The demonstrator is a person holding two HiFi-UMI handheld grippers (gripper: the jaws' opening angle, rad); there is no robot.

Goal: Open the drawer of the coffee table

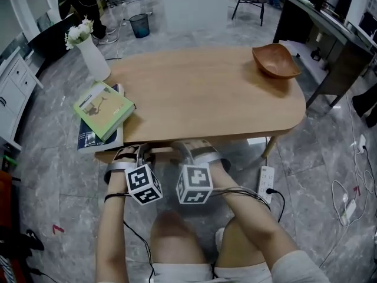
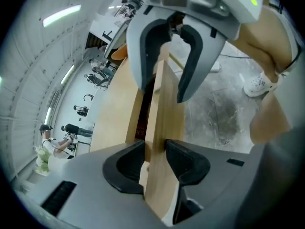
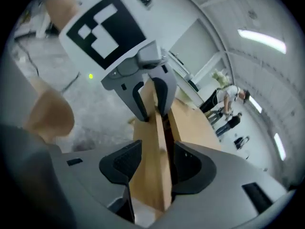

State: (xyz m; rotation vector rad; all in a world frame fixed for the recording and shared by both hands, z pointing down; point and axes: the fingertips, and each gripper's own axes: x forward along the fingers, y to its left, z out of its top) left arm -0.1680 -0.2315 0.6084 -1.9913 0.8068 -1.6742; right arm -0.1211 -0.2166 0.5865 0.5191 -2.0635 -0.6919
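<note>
Left tool is clamped on the drawer front, board tight between both pads. Right tool is just beside it to the right, jaws wide and straddling the same front. There's a dark gap at one pad, so it isn't gripping. The front stands a crack out from under the bench edge, with a dark slit behind it.

Risks, my read:
- Pulling now with only left tool biting would likely skew the front and jam it.
- The thin board may slip from the pads if pulled at an angle, so right tool should close first.
- The person's knees sit right behind both tools and could block travel.
- A jerk could shake the vase, far ahead-left of left tool.
- A jerk could also slide the books, at the edge just above-left of left tool.

Bench is pale wood, oval, smooth. Bowl is far ahead-right of right tool. Grey marbled floor; power strip and cables lie right of right tool. Open room, with a bin and people far beyond.
</note>
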